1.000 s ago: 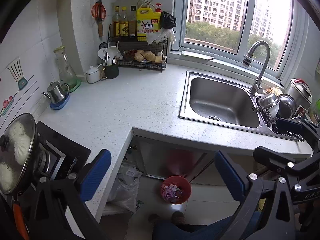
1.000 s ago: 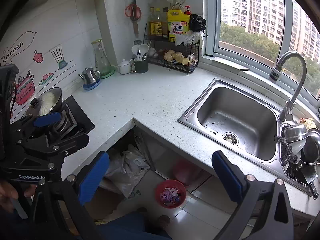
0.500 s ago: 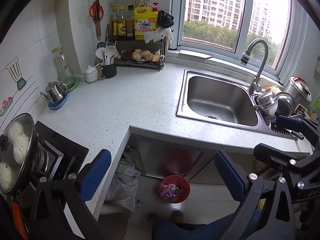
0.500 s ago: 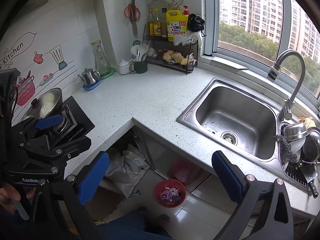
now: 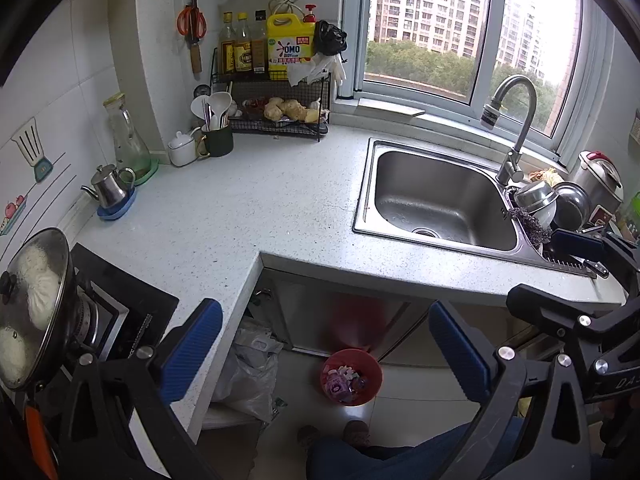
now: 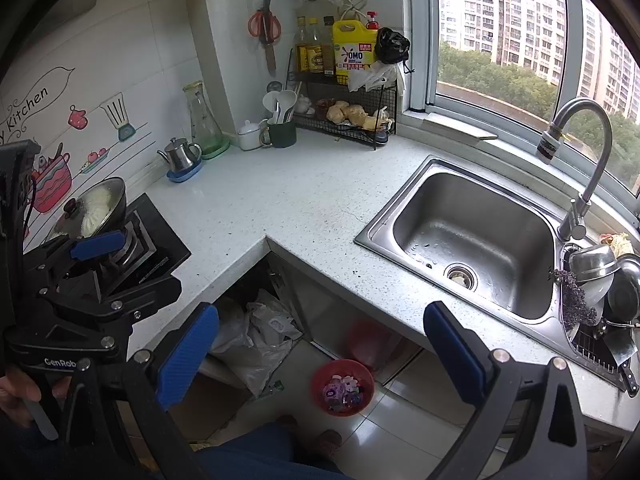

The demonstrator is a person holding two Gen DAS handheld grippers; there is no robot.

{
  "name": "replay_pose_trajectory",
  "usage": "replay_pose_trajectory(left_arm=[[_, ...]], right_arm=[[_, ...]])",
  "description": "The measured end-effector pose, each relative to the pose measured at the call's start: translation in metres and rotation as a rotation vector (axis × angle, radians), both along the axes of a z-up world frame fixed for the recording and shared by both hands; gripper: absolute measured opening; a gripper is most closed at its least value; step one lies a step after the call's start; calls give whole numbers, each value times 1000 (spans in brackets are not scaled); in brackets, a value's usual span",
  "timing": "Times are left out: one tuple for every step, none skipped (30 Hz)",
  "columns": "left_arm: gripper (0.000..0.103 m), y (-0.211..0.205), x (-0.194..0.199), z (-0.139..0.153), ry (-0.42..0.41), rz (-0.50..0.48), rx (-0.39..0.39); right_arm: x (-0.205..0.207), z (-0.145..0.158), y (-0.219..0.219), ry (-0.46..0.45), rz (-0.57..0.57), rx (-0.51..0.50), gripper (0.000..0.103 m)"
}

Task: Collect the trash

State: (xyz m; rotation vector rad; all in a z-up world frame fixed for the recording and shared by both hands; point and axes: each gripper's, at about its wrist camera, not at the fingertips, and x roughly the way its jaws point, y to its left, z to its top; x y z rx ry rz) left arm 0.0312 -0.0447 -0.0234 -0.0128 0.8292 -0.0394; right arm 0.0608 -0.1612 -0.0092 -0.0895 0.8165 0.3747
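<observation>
A red trash bin (image 5: 351, 377) stands on the tiled floor (image 6: 400, 436) below the bench's inner corner, in front of the open cabinet under the sink (image 5: 440, 200); it holds purple and pale wrappers. Just beside it, under the bench (image 5: 248, 208), lies a crumpled white plastic bag (image 6: 256, 340). Both hand-held grippers hang above the floor, well apart from the bin. The left hand-held gripper (image 5: 325, 347) has its blue pads spread wide with nothing between them. The right hand-held gripper (image 6: 320, 348) is likewise spread wide and empty. On the bench's left edge a lidded pan (image 5: 34, 304) sits on the stove. A dish rack (image 6: 600, 304) with bowls stands at the sink's right end.
</observation>
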Motion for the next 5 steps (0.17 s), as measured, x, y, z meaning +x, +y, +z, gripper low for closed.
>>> replay_pose_trajectory(left_arm=[[102, 0, -1, 0, -1, 0, 3], [102, 0, 0, 0, -2, 0, 5], [102, 0, 0, -1, -2, -3, 2], [102, 0, 1, -1, 0, -4, -5], [102, 1, 1, -1, 2, -2, -14]], right_arm=[[0, 0, 1, 1, 1, -1, 102], [1, -1, 1, 3, 1, -2, 102], [1, -1, 1, 5, 0, -2, 102], [1, -1, 1, 7, 0, -1, 102], [1, -2, 1, 10, 0, 0, 102]])
